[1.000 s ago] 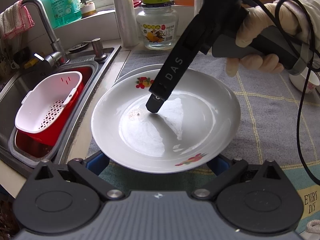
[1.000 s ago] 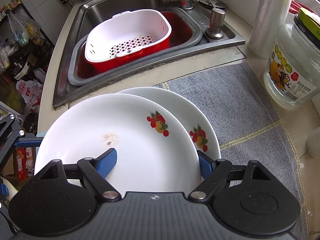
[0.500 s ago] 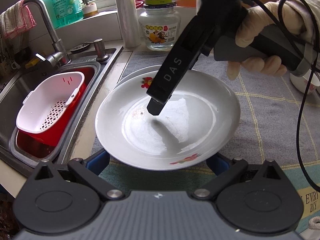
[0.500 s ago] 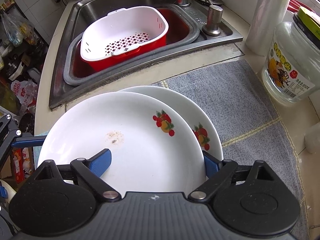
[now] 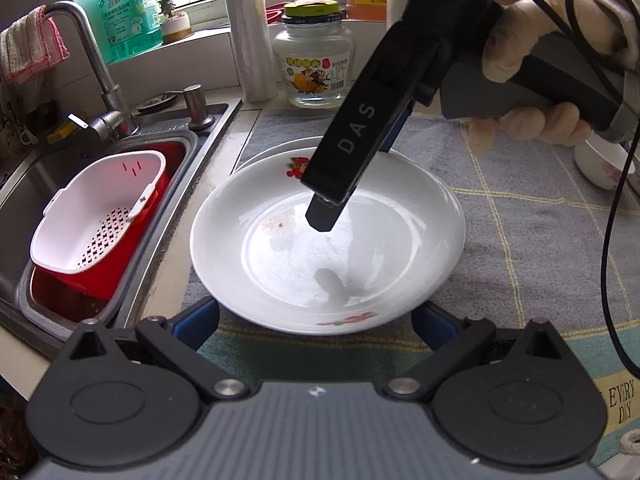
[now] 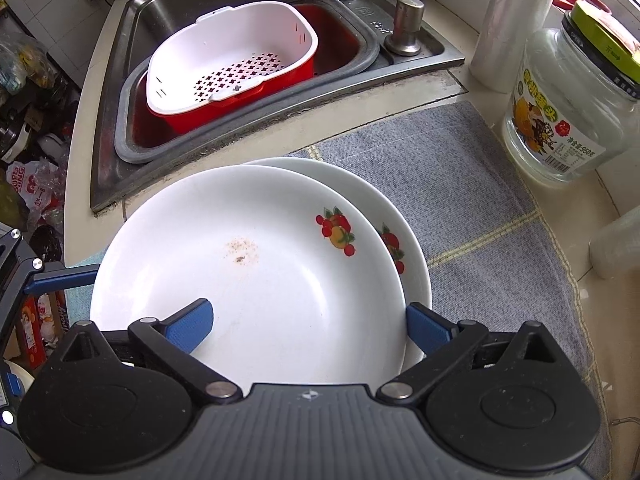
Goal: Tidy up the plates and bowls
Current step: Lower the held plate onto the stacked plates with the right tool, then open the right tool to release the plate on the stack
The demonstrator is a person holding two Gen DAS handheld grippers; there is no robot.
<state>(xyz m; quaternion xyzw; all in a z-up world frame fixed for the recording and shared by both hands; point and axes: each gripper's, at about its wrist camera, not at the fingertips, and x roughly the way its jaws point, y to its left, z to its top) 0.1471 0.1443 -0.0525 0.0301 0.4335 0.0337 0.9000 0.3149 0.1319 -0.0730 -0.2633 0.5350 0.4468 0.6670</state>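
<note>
A white plate with fruit prints (image 5: 328, 248) (image 6: 256, 276) lies on a second matching plate (image 5: 280, 150) (image 6: 404, 208), on a grey-blue mat. The top plate has a small brown stain (image 6: 242, 250). My right gripper (image 6: 308, 320) is open; its left blue pad is over the top plate's inside and its right pad is outside the rim. In the left wrist view its finger (image 5: 348, 152) hangs over the plate. My left gripper (image 5: 316, 320) is open, its pads at the plate's near rim. A white bowl (image 5: 600, 164) sits at the right.
A steel sink (image 6: 120, 92) at the left holds a white strainer basket (image 6: 232, 56) in a red tub. A glass jar with a green lid (image 6: 572, 104) and a plastic-wrap roll (image 6: 516, 20) stand at the back. A faucet (image 5: 96, 60) is beside the sink.
The right gripper's finger has lifted a little and moved right over the plate. The left gripper has drawn back slightly from the plate. Both stay open.
</note>
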